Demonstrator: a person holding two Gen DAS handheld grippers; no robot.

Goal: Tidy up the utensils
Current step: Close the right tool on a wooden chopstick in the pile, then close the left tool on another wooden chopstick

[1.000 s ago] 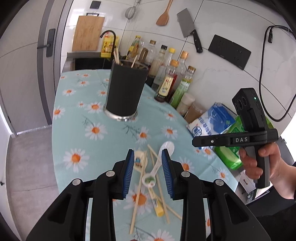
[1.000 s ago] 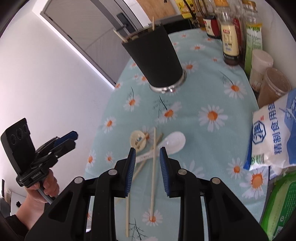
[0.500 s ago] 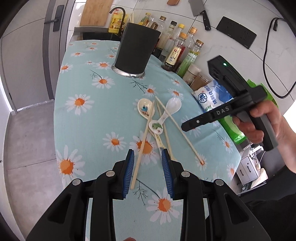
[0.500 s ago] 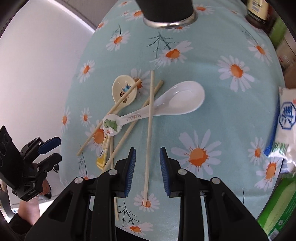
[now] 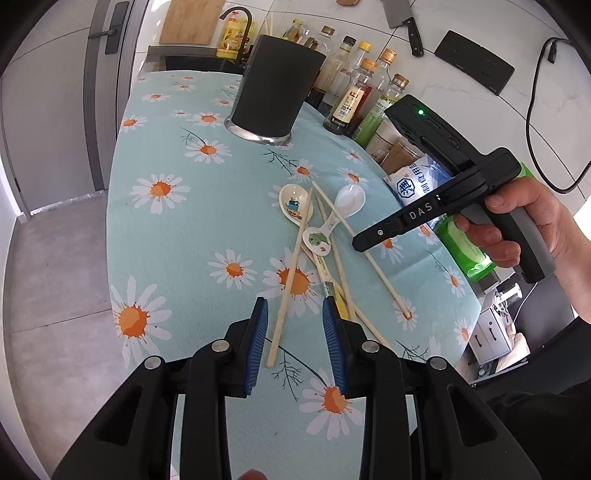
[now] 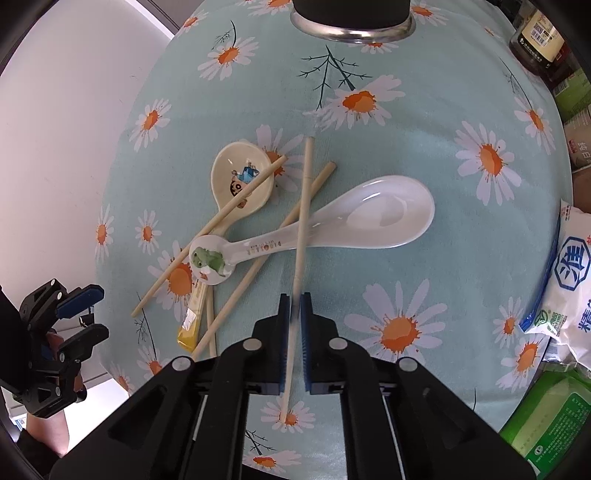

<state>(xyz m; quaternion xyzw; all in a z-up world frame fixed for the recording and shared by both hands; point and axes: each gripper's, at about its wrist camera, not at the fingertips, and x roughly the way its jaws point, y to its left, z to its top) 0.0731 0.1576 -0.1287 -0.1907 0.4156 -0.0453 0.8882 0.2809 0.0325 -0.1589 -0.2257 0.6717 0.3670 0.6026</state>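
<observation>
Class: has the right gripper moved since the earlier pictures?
Yes. The right gripper has come down toward the tablecloth, the black utensil holder sliding off the top, and closed on a chopstick.

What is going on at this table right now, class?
A person holds a two-finger tool in each hand over a daisy tablecloth. The right claw has shut on one chopstick, which lies across the white spoon in a heap of chopsticks and spoons. The left claw is open over the near end of another chopstick, gripping nothing. The black utensil holder stands farther back on the table.
</observation>
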